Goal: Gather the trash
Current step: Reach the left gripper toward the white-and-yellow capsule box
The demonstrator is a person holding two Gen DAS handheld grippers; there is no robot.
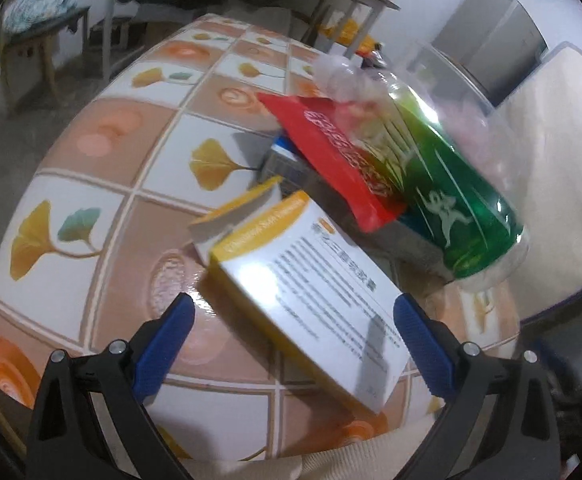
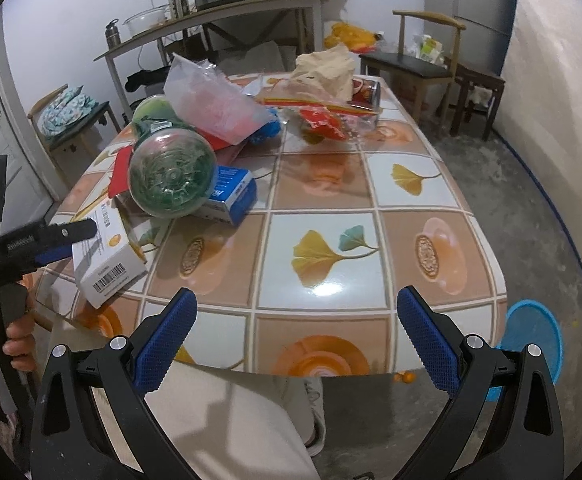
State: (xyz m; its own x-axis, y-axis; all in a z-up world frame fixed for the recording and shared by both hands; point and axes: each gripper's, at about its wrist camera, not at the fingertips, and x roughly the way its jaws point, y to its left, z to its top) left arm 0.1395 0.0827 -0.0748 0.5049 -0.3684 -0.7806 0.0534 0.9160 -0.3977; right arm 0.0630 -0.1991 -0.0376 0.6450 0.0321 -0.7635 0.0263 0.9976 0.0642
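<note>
Left wrist | left hand-held gripper spread wide, straddling yellow-white box | right hand-held gripper agape, hovering

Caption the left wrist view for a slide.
Open left gripper straddling a yellow-and-white carton on the tiled table, green bottle and red packet beyond.

I see the medicine box nearest on the table; behind it, the bottle lies on a packet and a carton.
</note>
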